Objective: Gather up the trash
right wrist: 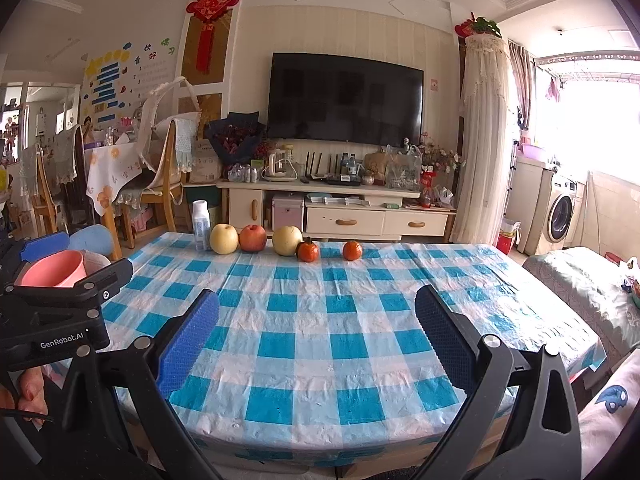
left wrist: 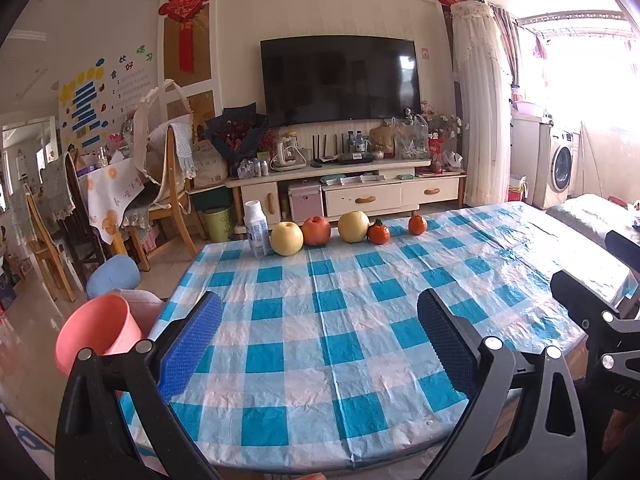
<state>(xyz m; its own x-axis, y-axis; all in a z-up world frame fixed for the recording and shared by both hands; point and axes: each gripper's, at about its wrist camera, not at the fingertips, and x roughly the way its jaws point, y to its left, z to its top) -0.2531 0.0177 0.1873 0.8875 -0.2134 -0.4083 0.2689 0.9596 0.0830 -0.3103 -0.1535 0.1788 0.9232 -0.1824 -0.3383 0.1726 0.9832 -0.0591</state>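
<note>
Left wrist view: The left hand-held gripper [left wrist: 320,338] hovers over the near edge of the table covered in a blue-and-white checked plastic cloth [left wrist: 340,320]. Its two blue-padded fingers [left wrist: 192,344] are spread wide, with nothing between them. At 12 o'clock, along the far edge of the table, a row of items stands: a white plastic bottle with a blue label [left wrist: 257,228] at the left end, then a pale yellow round pear [left wrist: 287,238], a red apple [left wrist: 316,231], a second pale yellow pear [left wrist: 353,227], a small orange persimmon [left wrist: 378,232] and a small orange tangerine [left wrist: 417,224]. The bottle stands upright, just beside the first pear. At 9 o'clock, beside the table's left edge, stands a pink plastic bin [left wrist: 98,330]. At 3 o'clock, part of the right hand-held gripper [left wrist: 592,308] shows.

Right wrist view: The right hand-held gripper [right wrist: 318,338] is likewise spread wide and holds nothing, above the near half of the table [right wrist: 340,320]. The same row lies at 12 o'clock, the white bottle [right wrist: 201,226] leftmost. At 9 o'clock, the left hand-held gripper [right wrist: 76,264] partly covers the pink bin [right wrist: 56,270].
</note>
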